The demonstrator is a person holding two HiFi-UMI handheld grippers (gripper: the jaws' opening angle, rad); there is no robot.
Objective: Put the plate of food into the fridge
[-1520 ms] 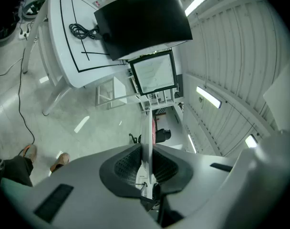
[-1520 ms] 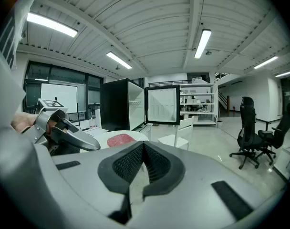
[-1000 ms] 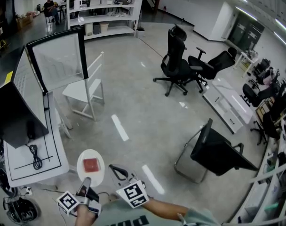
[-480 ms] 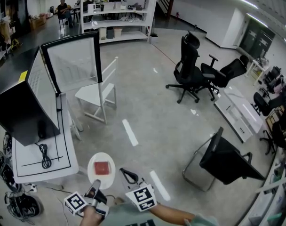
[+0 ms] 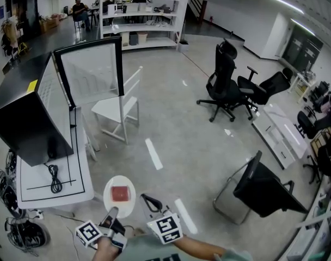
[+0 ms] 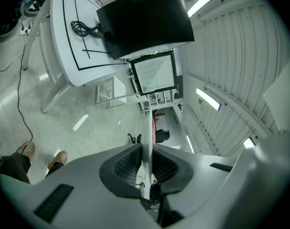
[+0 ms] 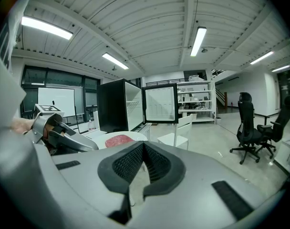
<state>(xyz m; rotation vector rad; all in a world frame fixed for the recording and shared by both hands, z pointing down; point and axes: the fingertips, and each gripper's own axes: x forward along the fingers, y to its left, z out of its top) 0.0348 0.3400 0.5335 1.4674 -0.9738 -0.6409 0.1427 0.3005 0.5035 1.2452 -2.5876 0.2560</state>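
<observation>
A white plate (image 5: 120,202) with a red slab of food (image 5: 120,193) hangs level over the floor. My left gripper (image 5: 112,213) is shut on its near rim. In the left gripper view the plate (image 6: 147,128) runs edge-on between the pads, with my left gripper (image 6: 147,149) clamped on it. The black fridge (image 5: 25,129) stands on a white table (image 5: 73,185) to the left, its glass door (image 5: 92,69) swung open. My right gripper (image 5: 145,199) is just right of the plate, shut and holding nothing. Its own view shows the right gripper (image 7: 144,148) with pads together, the plate (image 7: 135,135) and the fridge (image 7: 117,105) beyond.
A white chair (image 5: 119,107) stands in front of the open door. A black cable (image 5: 55,178) lies on the table beside the fridge. More cables (image 5: 23,235) lie on the floor at left. Black office chairs (image 5: 226,83) and a dark tilted seat (image 5: 263,190) stand to the right.
The head view has shifted, so the fridge and chairs sit a little further right in the picture. The plate stays gripped, and neither gripper has visibly moved.
</observation>
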